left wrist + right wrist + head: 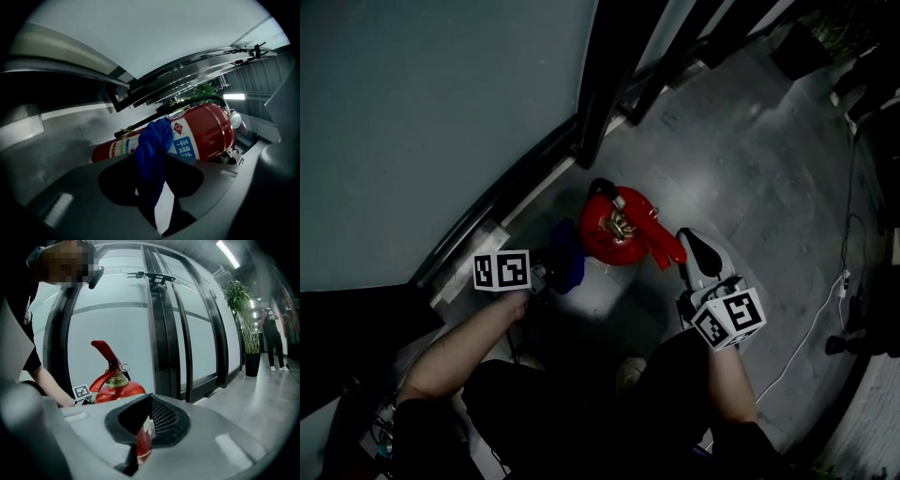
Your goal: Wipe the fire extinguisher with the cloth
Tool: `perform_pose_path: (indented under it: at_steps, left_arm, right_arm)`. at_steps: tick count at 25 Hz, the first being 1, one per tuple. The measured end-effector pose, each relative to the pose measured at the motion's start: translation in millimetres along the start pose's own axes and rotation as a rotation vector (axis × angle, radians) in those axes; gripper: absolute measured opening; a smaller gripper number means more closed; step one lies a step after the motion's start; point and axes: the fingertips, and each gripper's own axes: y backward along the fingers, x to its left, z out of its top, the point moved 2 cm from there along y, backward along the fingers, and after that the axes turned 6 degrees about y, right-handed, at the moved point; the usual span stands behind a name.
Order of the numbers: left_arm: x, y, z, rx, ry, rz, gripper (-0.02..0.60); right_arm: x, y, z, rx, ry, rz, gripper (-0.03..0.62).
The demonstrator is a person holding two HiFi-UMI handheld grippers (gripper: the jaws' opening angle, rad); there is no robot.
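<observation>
- Pinching cloth [152, 152] in shut left gripper [546, 274], beside extinguisher [614, 230] standing on floor [741, 169]: may slip free if rubbed hard.
- Clamping red handle [666, 248] in right gripper [689, 246]: may tip it over, or set it off, if squeezed or pulled.

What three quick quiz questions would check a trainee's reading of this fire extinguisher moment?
1. True or false: the left gripper is empty.
2. What colour is the cloth? A green, B blue, C white.
3. Fill in: the fire extinguisher stands ___ on the floor.

Key: 1 false, its jaws are shut on the cloth; 2 B; 3 upright.
</observation>
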Motion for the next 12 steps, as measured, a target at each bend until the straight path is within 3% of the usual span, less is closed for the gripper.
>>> perform_pose_path:
  at_steps: [8, 12]
  left_arm:
    - [41.9, -16.1, -10.4, 0.017, 0.003, 0.040, 0.143]
    - [60.9, -26.0, -20.6, 0.023, 0.064, 0.036, 0.143]
  right_arm:
    - [19.7, 12.4, -1.7, 0.040, 0.105, 0.042, 0.005]
    - [17.6, 18.1, -9.1, 0.074, 0.116, 0.027, 0.005]
